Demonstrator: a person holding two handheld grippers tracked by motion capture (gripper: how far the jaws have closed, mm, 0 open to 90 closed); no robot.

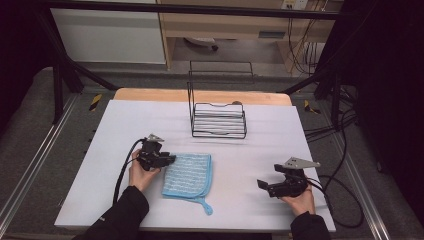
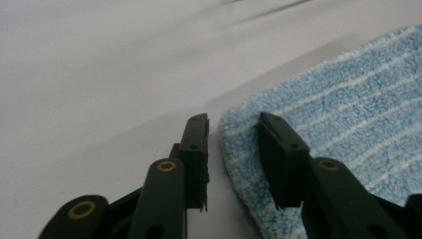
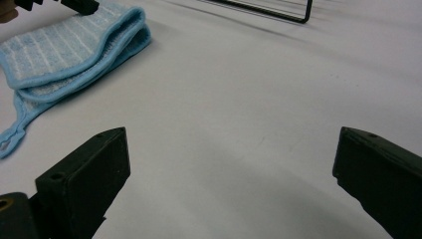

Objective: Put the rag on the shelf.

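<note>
My left gripper sits at the left edge of the folded blue cloth, jaws narrowed around that edge, one on the cloth, one on the white table; whether they pinch it I cannot tell. My right gripper rests near right, jaws wide apart, holding nothing. A wire rack stands beyond the cloth.

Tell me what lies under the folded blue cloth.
The blue striped cloth lies folded on the white table, its hanging loop trailing at a corner. The upper layer covers the lower, and the cloth hides whatever lies beneath. The left gripper straddles its edge.
</note>
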